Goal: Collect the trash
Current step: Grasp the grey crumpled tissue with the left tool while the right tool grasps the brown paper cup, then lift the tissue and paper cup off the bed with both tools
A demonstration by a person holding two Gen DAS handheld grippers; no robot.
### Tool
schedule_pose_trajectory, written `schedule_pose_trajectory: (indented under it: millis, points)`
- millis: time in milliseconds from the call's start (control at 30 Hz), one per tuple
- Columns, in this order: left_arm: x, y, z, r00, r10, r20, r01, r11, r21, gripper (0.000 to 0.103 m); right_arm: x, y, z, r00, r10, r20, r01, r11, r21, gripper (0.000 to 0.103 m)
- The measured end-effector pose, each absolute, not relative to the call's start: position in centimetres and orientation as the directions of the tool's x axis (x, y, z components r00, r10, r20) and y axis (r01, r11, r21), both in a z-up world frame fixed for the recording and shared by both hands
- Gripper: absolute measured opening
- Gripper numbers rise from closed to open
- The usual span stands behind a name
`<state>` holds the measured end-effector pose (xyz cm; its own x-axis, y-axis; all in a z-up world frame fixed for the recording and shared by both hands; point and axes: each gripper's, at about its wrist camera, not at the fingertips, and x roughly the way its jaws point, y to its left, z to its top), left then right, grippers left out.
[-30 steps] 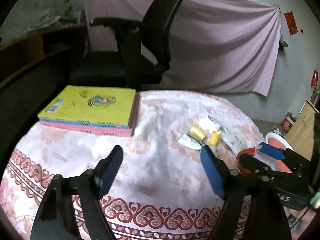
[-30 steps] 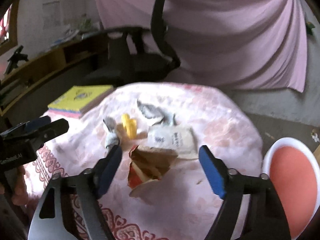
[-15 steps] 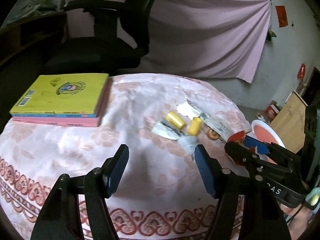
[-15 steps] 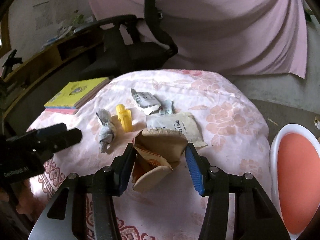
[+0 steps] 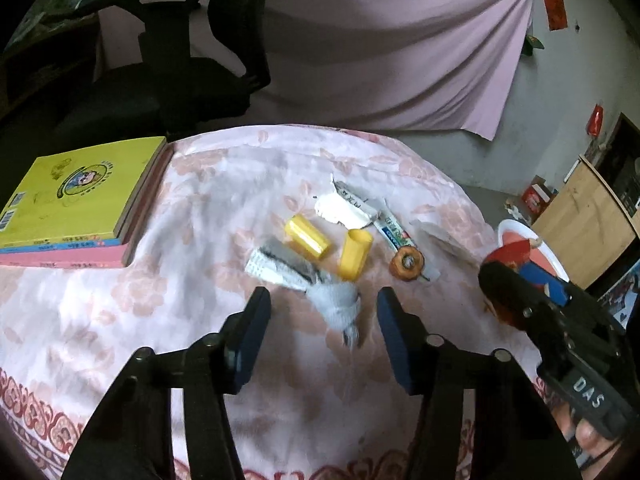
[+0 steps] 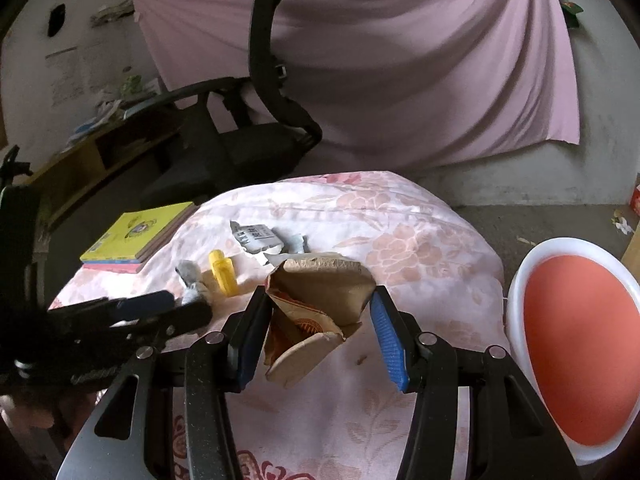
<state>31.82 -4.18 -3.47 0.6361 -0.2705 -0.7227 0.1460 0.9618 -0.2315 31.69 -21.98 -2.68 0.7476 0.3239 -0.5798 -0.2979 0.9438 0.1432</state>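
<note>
White "DAS" lettering marks the right claw [image 5: 532,300].

your round table wears a pale pink floral cloth [image 5: 208,240] with a dark red heart border. on it you have two bright yellow plastic tubes [image 5: 307,237] [image 5: 354,254], a crumpled grey wrapper [image 5: 338,304], a brown paper bag [image 6: 320,300] printed in red — and a yellow-covered book [image 5: 80,192] over blue and pink ones. beside the table sits a white-rimmed orange round bin [image 6: 576,344].
</note>
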Motion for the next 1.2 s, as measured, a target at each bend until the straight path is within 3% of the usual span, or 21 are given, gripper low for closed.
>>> schedule_pose_trajectory:
  millis: [133, 233, 500, 900, 1000, 1200]
  points:
    - [31.9, -3.9, -3.7, 0.633, -0.273, -0.725, 0.14, 0.961, -0.24, 0.023, 31.8, -22.2, -2.9, 0.74, 0.33, -0.586, -0.294, 0.942, 0.159, 0.049]
    - [31.6, -3.2, -3.7, 0.632, -0.289, -0.719, 0.129, 0.954, -0.271, 0.02, 31.6, -22.3, -2.8, 0.743, 0.337, -0.578, -0.297, 0.94, 0.166, 0.049]
    - [29.2, -2.3, -3.1, 0.673, -0.292, -0.68, 0.108, 0.948, -0.301, 0.019, 31.1, -22.6, -2.6, 0.734, 0.402, -0.547, -0.338, 0.915, 0.219, 0.049]
    - [25.6, -2.6, -0.3, 0.805, -0.282, -0.522, 0.158, 0.95, -0.27, 0.019, 29.8, -22.9, -1.9, 0.763, 0.432, -0.481, -0.368, 0.902, 0.227, 0.049]
    - [24.5, -3.2, 0.4, 0.838, -0.274, -0.471, 0.182, 0.955, -0.233, 0.019, 29.1, -22.8, -1.3, 0.782, 0.436, -0.445, -0.384, 0.9, 0.208, 0.049]
    - [22.5, -3.8, 1.4, 0.889, -0.254, -0.38, 0.195, 0.963, -0.187, 0.019, 26.0, -23.3, 0.4, 0.837, 0.47, -0.28, -0.436, 0.883, 0.175, 0.049]
